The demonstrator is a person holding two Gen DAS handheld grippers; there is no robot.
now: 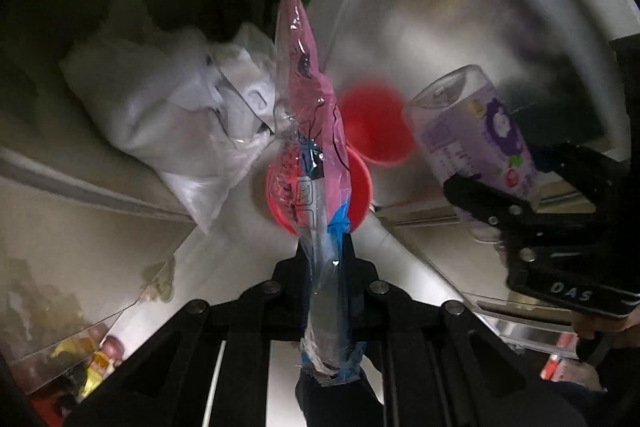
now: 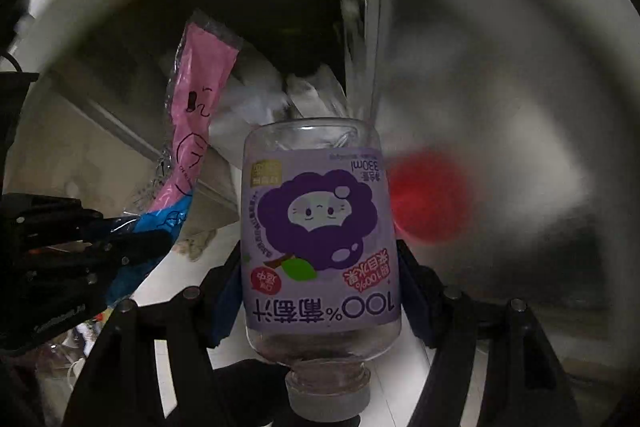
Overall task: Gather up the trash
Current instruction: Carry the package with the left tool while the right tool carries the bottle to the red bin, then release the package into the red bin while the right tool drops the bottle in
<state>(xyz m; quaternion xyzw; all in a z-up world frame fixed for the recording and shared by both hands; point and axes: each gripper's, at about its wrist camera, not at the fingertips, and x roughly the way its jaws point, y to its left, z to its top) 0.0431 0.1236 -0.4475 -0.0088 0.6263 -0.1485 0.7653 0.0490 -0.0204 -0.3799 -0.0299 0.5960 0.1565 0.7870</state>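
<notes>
Pink wrapper pinched tight in the left gripper; right gripper clamps the juice bottle cap-backward. Only the left view shows the red cup.

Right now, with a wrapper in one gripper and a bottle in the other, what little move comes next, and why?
Probably open the left gripper and let the pink wrapper drop. Both grippers point down into the metal bin, where a white bag of trash already lies. The right gripper can then release the empty juice bottle.
</notes>
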